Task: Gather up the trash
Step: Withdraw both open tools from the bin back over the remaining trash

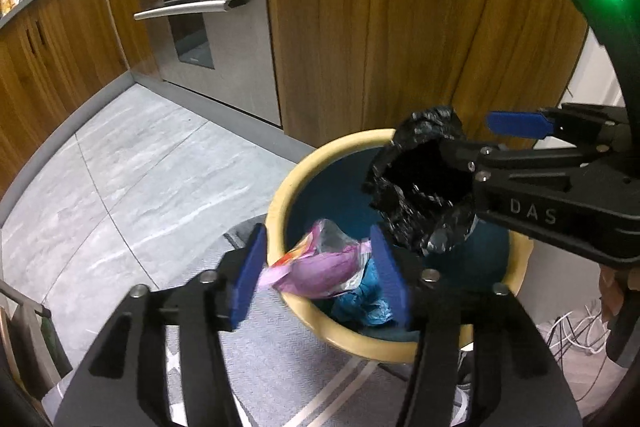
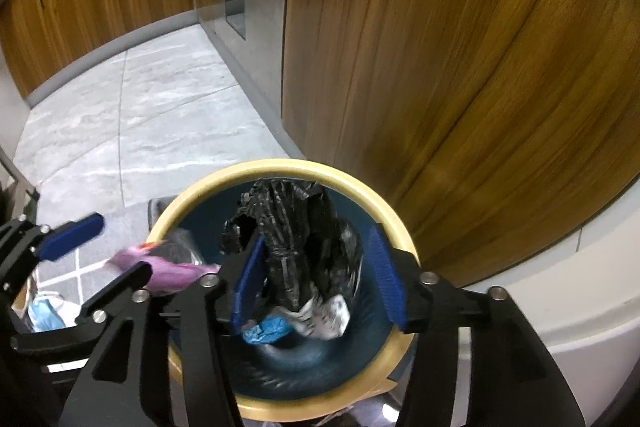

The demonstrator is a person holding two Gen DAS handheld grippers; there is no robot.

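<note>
A round bin with a cream rim point(image 1: 280, 195) point(image 2: 372, 199) and dark teal inside stands on the floor by the wooden cabinet. My left gripper point(image 1: 320, 279) is open over its near rim; a purple snack wrapper point(image 1: 320, 267) point(image 2: 168, 271) lies between its blue pads, across the rim. My right gripper point(image 2: 316, 279) is open above the bin mouth, with a crumpled black plastic bag point(image 2: 304, 247) point(image 1: 420, 187) loose between its pads. Blue crumpled trash point(image 1: 364, 299) point(image 2: 268, 331) and a white scrap point(image 2: 328, 319) lie inside the bin.
A wooden cabinet point(image 1: 400, 27) rises right behind the bin. A steel oven point(image 1: 212, 7) with bar handles is to the left. Grey tile floor point(image 1: 140, 167) spreads left; a grey patterned rug point(image 1: 280, 367) lies under the bin. White cables point(image 1: 572, 331) lie at the right.
</note>
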